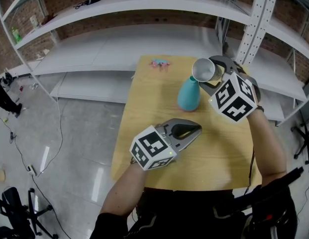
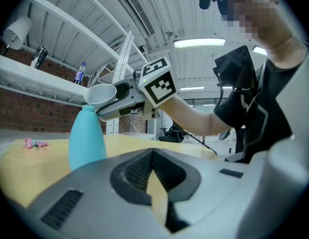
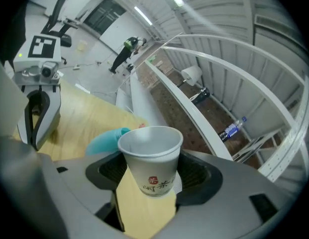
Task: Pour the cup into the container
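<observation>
Teal bottle (image 1: 189, 96) stands upright mid-table on the light wood table (image 1: 224, 153), narrow neck up. It's opaque, so I can't tell what's in it.

White paper cup (image 1: 204, 69) with red and dark print on its side is pinched low on its body by the right gripper (image 1: 210, 74), one jaw on each side. The cup is raised and tipped over, its rim right at the bottle's mouth; touching or just above, can't tell. From the right gripper view the inside shows only white wall, and no contents can be made out.

Left gripper (image 1: 191, 130) is low over the near half of the table, well apart from the bottle. Its jaws are pressed together at the tips with nothing between them.

Small pink item (image 1: 159, 63) lies at the far table edge, behind the bottle.
</observation>
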`<state>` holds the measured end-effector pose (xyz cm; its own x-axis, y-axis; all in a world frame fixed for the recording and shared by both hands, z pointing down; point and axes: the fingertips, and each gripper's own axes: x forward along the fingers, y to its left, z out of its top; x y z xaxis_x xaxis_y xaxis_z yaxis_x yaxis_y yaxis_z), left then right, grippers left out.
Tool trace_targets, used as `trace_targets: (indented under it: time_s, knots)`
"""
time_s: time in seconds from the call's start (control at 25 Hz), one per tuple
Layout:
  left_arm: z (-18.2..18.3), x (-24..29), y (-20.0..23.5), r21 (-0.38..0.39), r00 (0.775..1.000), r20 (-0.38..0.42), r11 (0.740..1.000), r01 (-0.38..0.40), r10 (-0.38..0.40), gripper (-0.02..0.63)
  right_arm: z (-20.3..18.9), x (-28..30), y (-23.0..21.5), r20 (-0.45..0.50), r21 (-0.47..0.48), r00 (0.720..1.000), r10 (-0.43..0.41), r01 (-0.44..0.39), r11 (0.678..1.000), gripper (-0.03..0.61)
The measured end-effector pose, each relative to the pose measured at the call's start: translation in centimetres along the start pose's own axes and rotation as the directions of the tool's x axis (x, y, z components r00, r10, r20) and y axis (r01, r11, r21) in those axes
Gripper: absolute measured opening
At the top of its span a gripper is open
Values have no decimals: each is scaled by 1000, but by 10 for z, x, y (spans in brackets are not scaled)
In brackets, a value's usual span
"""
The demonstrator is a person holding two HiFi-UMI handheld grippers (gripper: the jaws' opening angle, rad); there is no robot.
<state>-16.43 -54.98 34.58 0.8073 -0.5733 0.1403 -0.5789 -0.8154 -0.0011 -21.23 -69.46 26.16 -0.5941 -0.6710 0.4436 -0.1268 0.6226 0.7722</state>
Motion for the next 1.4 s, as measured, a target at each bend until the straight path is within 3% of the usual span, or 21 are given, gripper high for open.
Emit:
trace_targets:
  time_s: [0.24,0.36,0.68,0.8,1.08,1.4]
  knots:
    - [0,-1,0,1,1000,-1,1000,2,-2,2,-20,-2,4,86,263,996,16,-38,964,318]
    - [0,-1,1,0,1000,-2,1000,1,-1,2,-37,-4,5,112,375,994,10,-52,925,318]
    - [1,-1,2,0,1000,-3,1000,-1,1,2,-99,-7,14,168,694,986,-9,-112,711,318]
    - [2,-2,2,-1,1000,-1,1000,-2,2,2,-123,-9,17,155,745,988,-28,-98,659,318]
    - [3,-1,5,0,1000,-4,1000,-23,23,2,-152,-14,15,144,804,987,-66,-78,590,318]
    - [3,0,3,7,1000,-8,1000,-22,22,2,-171,-15,25,114,817,992,-46,-67,573,318]
